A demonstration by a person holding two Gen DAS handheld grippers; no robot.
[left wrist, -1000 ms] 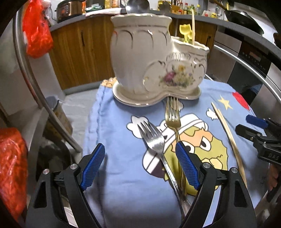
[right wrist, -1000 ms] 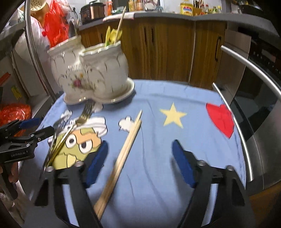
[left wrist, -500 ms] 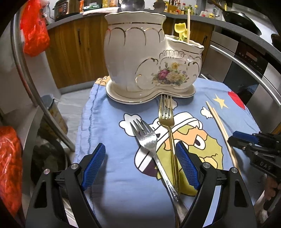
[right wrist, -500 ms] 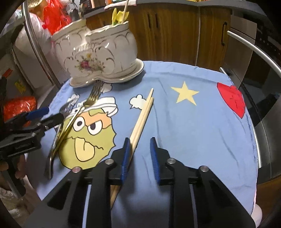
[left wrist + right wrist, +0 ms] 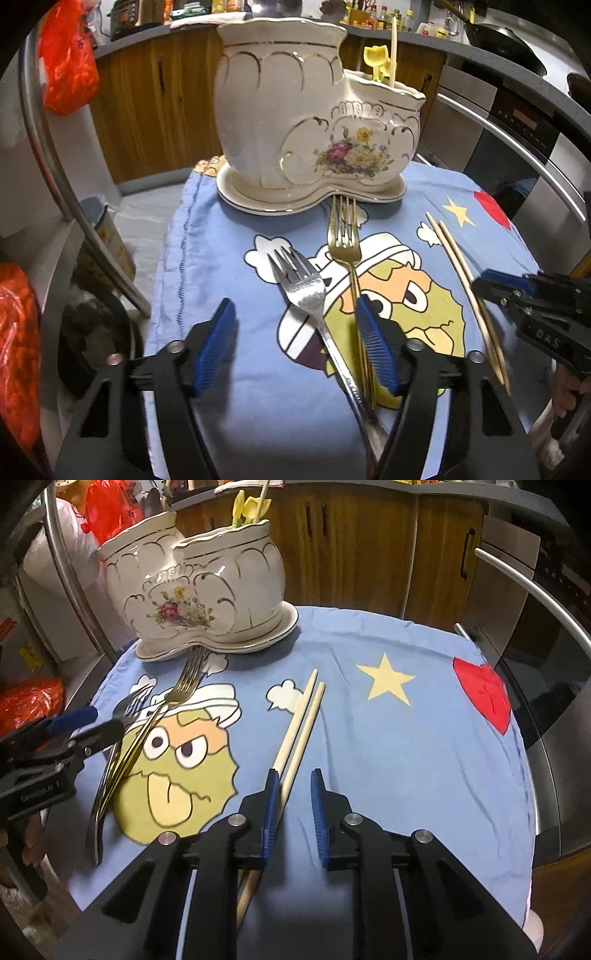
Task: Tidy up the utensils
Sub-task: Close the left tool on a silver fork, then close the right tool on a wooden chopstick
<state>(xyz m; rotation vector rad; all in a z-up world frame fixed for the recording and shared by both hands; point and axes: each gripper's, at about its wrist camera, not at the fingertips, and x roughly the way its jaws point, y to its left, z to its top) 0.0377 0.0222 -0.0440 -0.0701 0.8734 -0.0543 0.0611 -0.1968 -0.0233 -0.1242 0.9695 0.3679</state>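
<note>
A silver fork (image 5: pixel 303 288) and a gold fork (image 5: pixel 343 243) lie on the blue cartoon cloth (image 5: pixel 207 258), tines toward the white flowered ceramic holder (image 5: pixel 295 122). My left gripper (image 5: pixel 295 343) is closing. Both fork handles run between its jaws close to the right pad, and the left pad stands well clear. A pair of wooden chopsticks (image 5: pixel 303 709) lies to the right of the forks. My right gripper (image 5: pixel 295 812) is closing around them. The chopsticks rest against the left pad, with a gap to the right pad.
The holder (image 5: pixel 207 590) stands on its saucer at the cloth's far edge, with a yellow utensil (image 5: pixel 251 506) and a stick in it. Steel rails (image 5: pixel 535 590) curve along both sides. Red bags (image 5: pixel 66 62) hang at the left, with wooden cabinets (image 5: pixel 369 546) behind.
My right gripper's jaws went from wide apart to narrow around the chopsticks. My left gripper's jaws have drawn in toward the fork handles.
</note>
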